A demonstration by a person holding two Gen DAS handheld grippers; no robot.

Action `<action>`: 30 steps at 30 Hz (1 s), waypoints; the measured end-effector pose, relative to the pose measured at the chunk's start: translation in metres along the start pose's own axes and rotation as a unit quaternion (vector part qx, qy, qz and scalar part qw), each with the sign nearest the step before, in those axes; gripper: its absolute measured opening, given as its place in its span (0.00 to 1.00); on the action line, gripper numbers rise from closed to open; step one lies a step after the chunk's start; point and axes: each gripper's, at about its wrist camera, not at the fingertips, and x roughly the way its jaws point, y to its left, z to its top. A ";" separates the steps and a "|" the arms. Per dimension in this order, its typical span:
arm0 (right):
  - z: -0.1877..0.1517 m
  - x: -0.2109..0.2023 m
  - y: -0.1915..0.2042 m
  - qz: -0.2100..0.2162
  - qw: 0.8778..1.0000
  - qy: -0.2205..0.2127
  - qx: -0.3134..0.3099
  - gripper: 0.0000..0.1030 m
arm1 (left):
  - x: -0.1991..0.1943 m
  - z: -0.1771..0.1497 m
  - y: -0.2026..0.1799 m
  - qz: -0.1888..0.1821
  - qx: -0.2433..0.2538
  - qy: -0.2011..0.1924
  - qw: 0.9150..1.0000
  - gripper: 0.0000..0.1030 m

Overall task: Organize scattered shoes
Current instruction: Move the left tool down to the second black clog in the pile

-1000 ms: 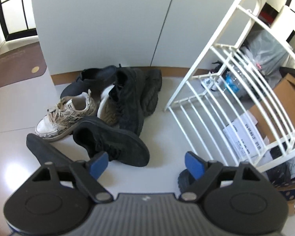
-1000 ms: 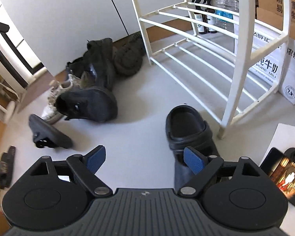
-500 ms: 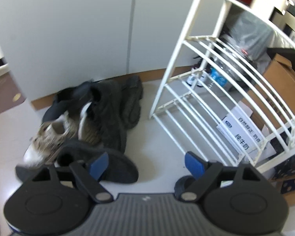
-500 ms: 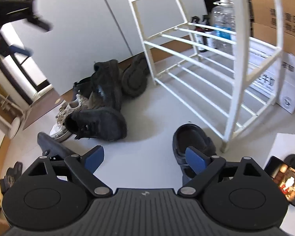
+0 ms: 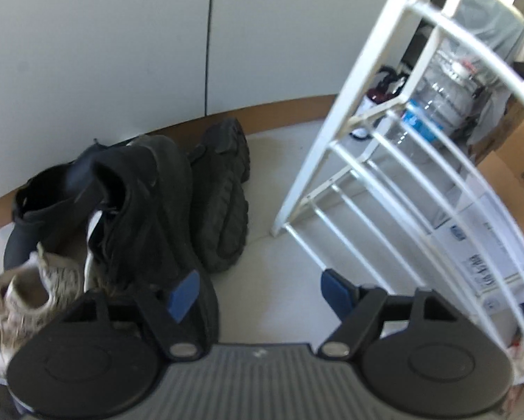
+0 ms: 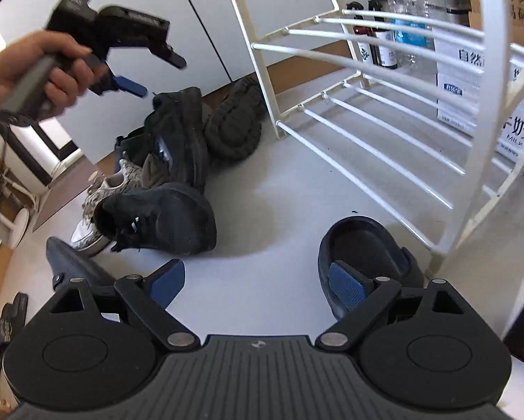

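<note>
Shoes lie in a heap on the floor against the wall, just ahead of the left gripper [image 5: 255, 288] and slightly to its left: a tall black sneaker [image 5: 143, 203], a chunky black shoe [image 5: 223, 192] on its side with the sole showing, a black boot [image 5: 41, 203] behind, and a white sneaker [image 5: 27, 297] at the near left. A low black sneaker [image 6: 160, 217] sits in front of the pile, and a dark clog [image 6: 363, 248] lies apart, just ahead of the right gripper [image 6: 255, 283], touching or almost under its right finger.

Since a second ago the left gripper has dropped toward the pile and swung right, so the heap now fills its view and the white shoe rack [image 5: 377, 161] stands close on its right. Its jaws have just been closing a little but remain apart with nothing between them. That reads as the approach to picking a first shoe from the heap. The right gripper has come slightly closer to the clog; it is wide open and empty. The rack shelves are bare, so no shoe is stored yet.

Behind the rack stand a water bottle [image 6: 409, 10] and a white carton [image 6: 461, 80] printed with Chinese characters, "自然" among them; the smaller print is unreadable.
</note>
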 end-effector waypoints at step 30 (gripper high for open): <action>0.028 0.110 0.010 0.008 0.999 0.035 -0.016 0.90 | 0.144 0.086 0.036 0.015 -0.052 0.028 0.998 0.50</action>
